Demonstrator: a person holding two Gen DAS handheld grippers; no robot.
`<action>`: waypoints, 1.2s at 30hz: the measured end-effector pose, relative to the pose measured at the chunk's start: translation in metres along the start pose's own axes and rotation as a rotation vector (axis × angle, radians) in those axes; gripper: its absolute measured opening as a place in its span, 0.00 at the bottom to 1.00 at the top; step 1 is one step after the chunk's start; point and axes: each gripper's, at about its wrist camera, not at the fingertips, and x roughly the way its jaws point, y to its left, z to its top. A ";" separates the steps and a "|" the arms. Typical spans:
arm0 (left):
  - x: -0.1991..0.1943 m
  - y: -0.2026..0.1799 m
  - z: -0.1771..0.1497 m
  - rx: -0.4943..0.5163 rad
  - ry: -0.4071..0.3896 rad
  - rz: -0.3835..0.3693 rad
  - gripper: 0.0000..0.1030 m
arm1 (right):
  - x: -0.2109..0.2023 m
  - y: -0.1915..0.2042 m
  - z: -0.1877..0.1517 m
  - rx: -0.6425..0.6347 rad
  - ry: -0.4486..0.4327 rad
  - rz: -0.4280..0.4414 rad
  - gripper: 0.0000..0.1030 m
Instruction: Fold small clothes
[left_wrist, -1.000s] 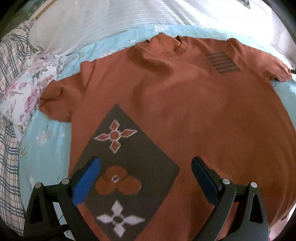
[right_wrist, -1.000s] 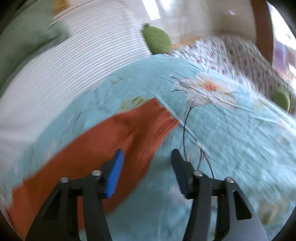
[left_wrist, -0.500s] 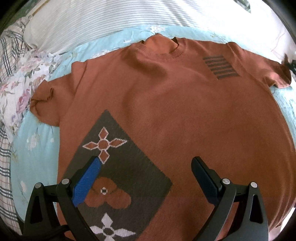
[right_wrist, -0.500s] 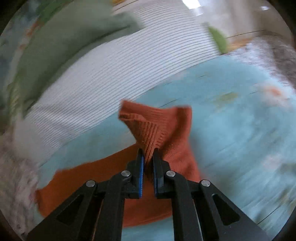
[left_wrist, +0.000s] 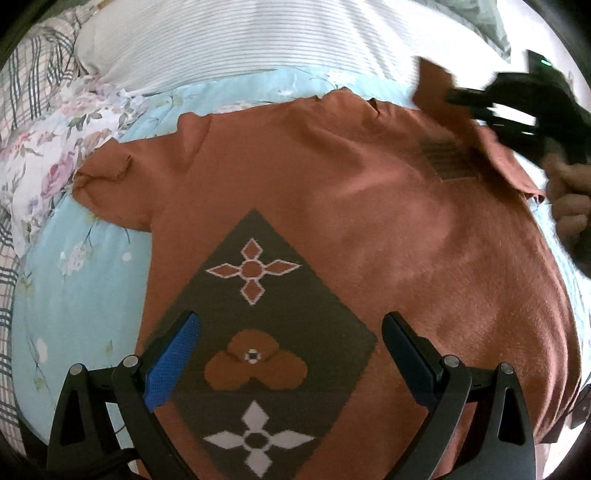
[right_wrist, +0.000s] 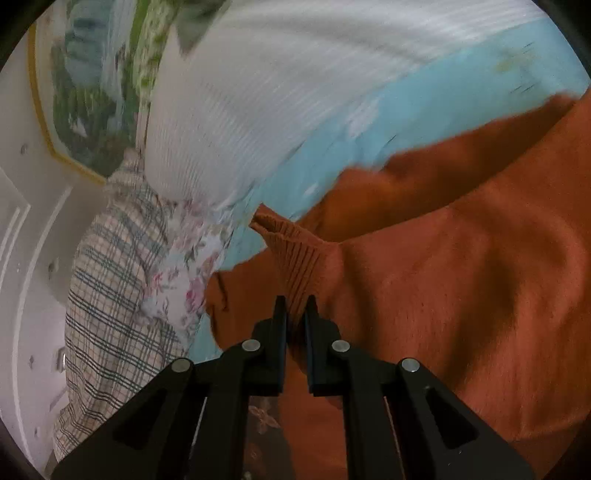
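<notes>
A rust-orange knit T-shirt with a dark diamond panel of flower motifs lies face up on a light blue floral sheet. My left gripper hovers open over the panel, nothing between its fingers. My right gripper is shut on the ribbed cuff of the shirt's right sleeve, which it holds lifted and carried over the shirt's chest. In the left wrist view that right gripper appears blurred at the upper right, with the sleeve folded inward over the striped chest patch and a hand behind it.
A white ribbed pillow lies beyond the collar. Floral and plaid bedding is bunched at the left edge. The shirt's other sleeve lies flat on the sheet. A framed picture hangs on the wall.
My right gripper closed on the sleeve cuff, lifted it and swung it across over the shirt's chest. My left gripper shifted slightly over the dark panel and stayed open.
</notes>
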 end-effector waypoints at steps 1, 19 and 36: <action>0.001 0.003 0.000 -0.004 0.001 -0.010 0.96 | 0.016 0.003 -0.002 0.007 0.023 0.011 0.09; 0.073 0.053 0.067 -0.180 0.026 -0.179 0.96 | 0.033 0.016 -0.034 -0.014 0.023 -0.016 0.40; 0.092 0.080 0.115 -0.196 -0.125 -0.052 0.05 | -0.157 -0.071 -0.019 0.045 -0.280 -0.389 0.41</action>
